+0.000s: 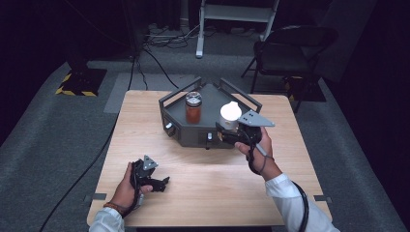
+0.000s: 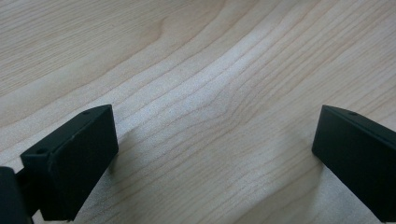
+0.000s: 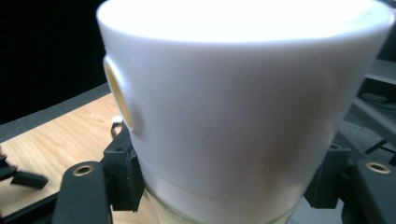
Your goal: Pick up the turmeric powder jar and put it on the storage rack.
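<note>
A glass jar with a tall white cap (image 1: 230,113) (image 3: 243,107) hangs over the right side of a dark grey carrier tray (image 1: 181,130). My right gripper (image 1: 226,129) (image 3: 224,186) is shut on it, its black pads (image 3: 122,179) pressing the jar just below the cap. A second jar with reddish contents and a patterned lid (image 1: 193,108) stands upright inside the tray, to the left. My left gripper (image 1: 161,184) (image 2: 215,154) rests low over the bare wooden table (image 1: 208,193) near the front left, jaws wide apart with nothing between them.
The tray has raised handle bars (image 1: 241,94) along its rim and knobs on its front face. Beyond the table stand a black chair (image 1: 290,48) and a white frame (image 1: 200,43), with cables across the floor.
</note>
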### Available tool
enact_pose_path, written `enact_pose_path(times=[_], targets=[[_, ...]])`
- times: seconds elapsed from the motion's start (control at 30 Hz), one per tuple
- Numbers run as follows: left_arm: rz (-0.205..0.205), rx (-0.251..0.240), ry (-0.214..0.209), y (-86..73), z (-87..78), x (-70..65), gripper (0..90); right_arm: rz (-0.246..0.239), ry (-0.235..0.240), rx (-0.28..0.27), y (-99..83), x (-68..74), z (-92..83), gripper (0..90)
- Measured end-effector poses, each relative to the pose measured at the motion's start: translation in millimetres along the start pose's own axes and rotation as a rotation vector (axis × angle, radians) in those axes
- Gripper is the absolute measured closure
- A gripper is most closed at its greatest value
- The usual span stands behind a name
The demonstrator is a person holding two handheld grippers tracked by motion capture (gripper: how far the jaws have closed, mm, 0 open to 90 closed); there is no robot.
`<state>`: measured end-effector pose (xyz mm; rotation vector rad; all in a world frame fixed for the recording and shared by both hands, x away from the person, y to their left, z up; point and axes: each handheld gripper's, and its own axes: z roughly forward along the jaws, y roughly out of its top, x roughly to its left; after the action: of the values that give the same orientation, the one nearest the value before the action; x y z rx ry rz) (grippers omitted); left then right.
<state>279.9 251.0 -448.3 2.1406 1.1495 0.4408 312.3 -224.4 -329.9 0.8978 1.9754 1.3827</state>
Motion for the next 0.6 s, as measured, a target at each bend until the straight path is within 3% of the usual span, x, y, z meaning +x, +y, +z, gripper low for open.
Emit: enact_pose_path(times=[0.27,0.6], targets=[[0.0,0.0,0.0,0.0,0.0,0.0,0.1,0.01,-0.034,-0.012,14.2,-3.4,9.6,30.1],[0.002,0.0,0.0,0.0,0.0,0.1,0.1,0.026,-0.061,-0.022,17.8,-7.7,21.5,30.1]])
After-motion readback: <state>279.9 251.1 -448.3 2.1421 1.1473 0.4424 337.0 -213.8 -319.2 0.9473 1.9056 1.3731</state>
